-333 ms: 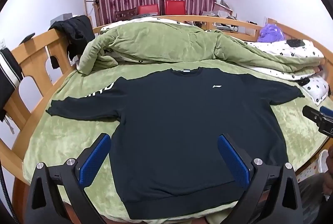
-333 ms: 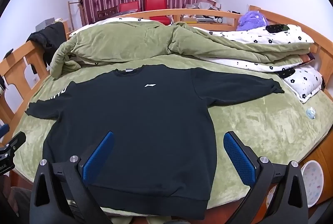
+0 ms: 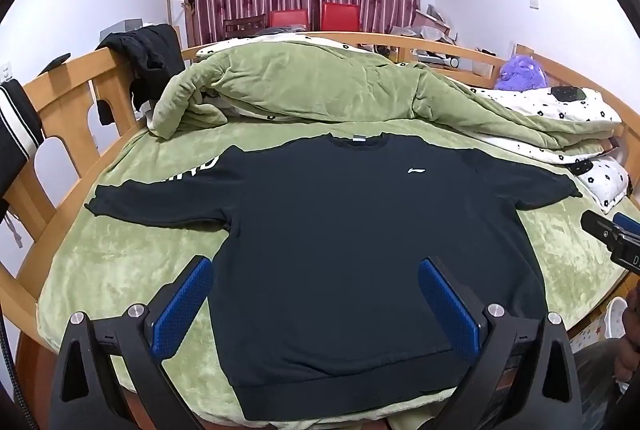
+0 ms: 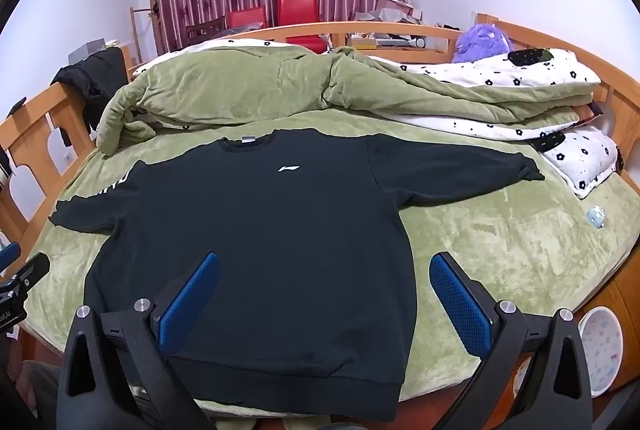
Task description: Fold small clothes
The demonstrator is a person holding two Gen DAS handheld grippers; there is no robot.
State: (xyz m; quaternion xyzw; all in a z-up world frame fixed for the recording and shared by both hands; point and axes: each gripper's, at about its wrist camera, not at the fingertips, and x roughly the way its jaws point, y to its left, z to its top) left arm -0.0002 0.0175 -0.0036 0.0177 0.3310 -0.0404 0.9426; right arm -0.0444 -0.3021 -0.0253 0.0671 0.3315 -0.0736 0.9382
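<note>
Two grippers, my left gripper (image 3: 316, 304) and right gripper (image 4: 326, 304), jaws wide apart and empty, have barely shifted since a moment ago above the bed's (image 3: 120, 270) near edge where the black sweatshirt (image 3: 348, 230) lies flat, unfolded, so folding hasn't started.

left gripper (image 3: 316, 304): black angular plastic frame, two blue textured rubber finger pads (image 3: 182, 308), round silver screw heads on the finger mounts. right gripper (image 4: 322, 300): identical build, black frame, blue dimpled finger pads (image 4: 460, 300), silver screws. white lettering marks its black side in the left wrist view.
</note>
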